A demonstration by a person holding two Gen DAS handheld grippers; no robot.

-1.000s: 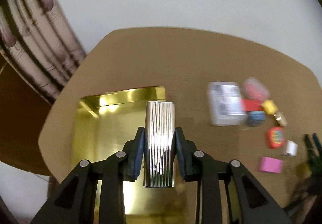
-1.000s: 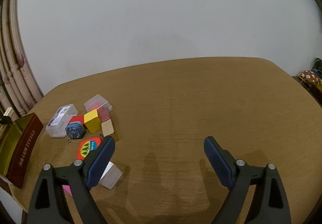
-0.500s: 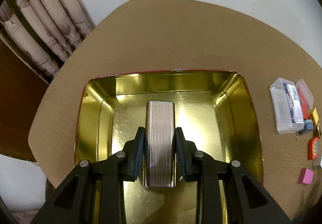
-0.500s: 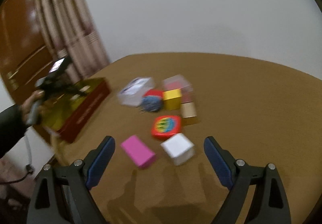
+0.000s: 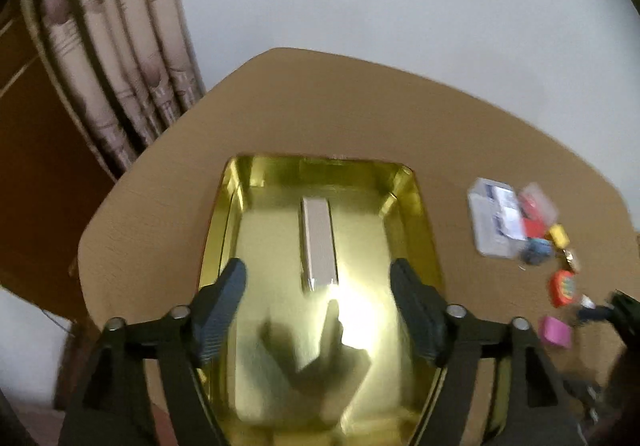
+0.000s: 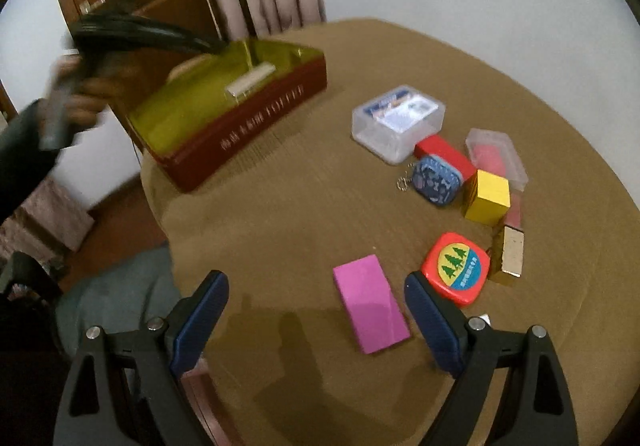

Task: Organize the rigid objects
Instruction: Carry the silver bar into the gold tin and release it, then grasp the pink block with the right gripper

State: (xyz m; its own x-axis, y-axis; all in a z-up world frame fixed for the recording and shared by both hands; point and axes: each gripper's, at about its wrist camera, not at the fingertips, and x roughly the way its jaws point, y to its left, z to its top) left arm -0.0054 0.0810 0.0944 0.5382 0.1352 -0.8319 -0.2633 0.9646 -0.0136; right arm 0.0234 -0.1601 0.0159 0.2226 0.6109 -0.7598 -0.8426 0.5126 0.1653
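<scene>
Left gripper (image 5: 318, 280) spread wide above gold tin (image 5: 420, 205), silver case (image 5: 318, 242) lying flat inside. Right gripper (image 6: 316, 310) spread over pink block (image 6: 370, 304), touching nothing.

Left wrist view looks down into the tin (image 5: 416, 205); right wrist view shares it (image 6: 256, 117) from the side.

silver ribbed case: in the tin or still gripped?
In. The silver ribbed metal case lies flat on the gold tin's floor; the left hand-held gripper is open, clear of it.
</scene>
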